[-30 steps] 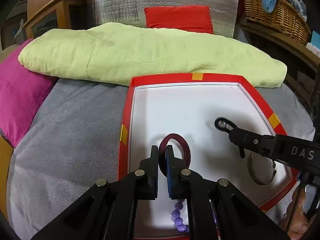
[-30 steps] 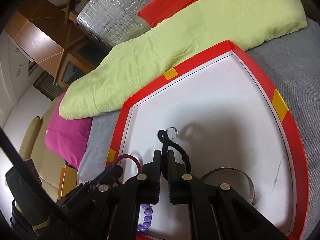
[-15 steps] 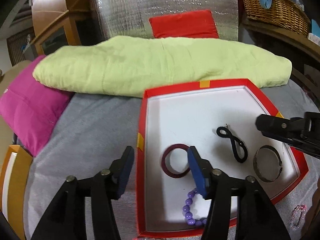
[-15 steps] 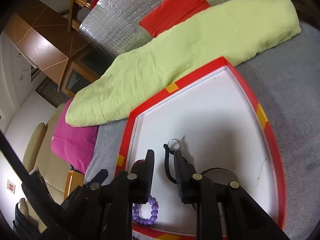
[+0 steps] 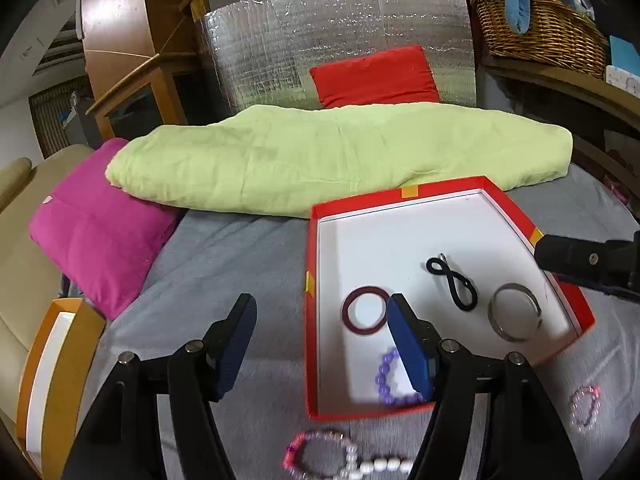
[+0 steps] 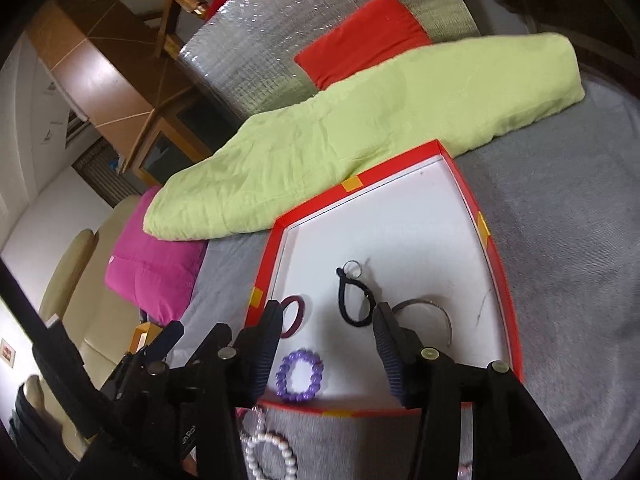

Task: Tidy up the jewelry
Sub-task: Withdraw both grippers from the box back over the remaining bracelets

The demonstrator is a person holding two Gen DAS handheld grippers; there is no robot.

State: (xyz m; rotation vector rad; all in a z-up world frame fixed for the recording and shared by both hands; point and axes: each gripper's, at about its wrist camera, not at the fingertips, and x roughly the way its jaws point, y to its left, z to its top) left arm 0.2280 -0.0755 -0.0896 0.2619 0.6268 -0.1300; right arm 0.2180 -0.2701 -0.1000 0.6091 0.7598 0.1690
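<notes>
Here both hand-held grippers hung above the near half of the red-walled, white-floored shallow cardboard box (image 5: 316, 264); the left gripper (image 5: 320, 332) and the right gripper (image 6: 326, 338) had each just been opening, and nothing sat between either pair of jaws. Four pieces lay loose on the box floor: a dark maroon bangle (image 5: 365, 310), a black elastic cord loop with a small metal ring (image 6: 354, 298), a dull silver open cuff (image 5: 516, 312), and a purple beaded bracelet (image 6: 301, 376). Judged next target: jewellery outside the box, on the grey bedcover (image 5: 224, 264). In the left wrist view a pink-and-white beaded strand (image 5: 344, 460) lay at about 6 o'clock from the left gripper, below its fingers, long axis running 9-to-3 along the box's near wall. A small pink beaded bracelet (image 5: 585, 406) lay at roughly 4 o'clock, well apart from the left jaws and probably nearer the right hand. The strand looked limp, mixed pink, clear and white beads, partly blurred; its full length could not be told.
</notes>
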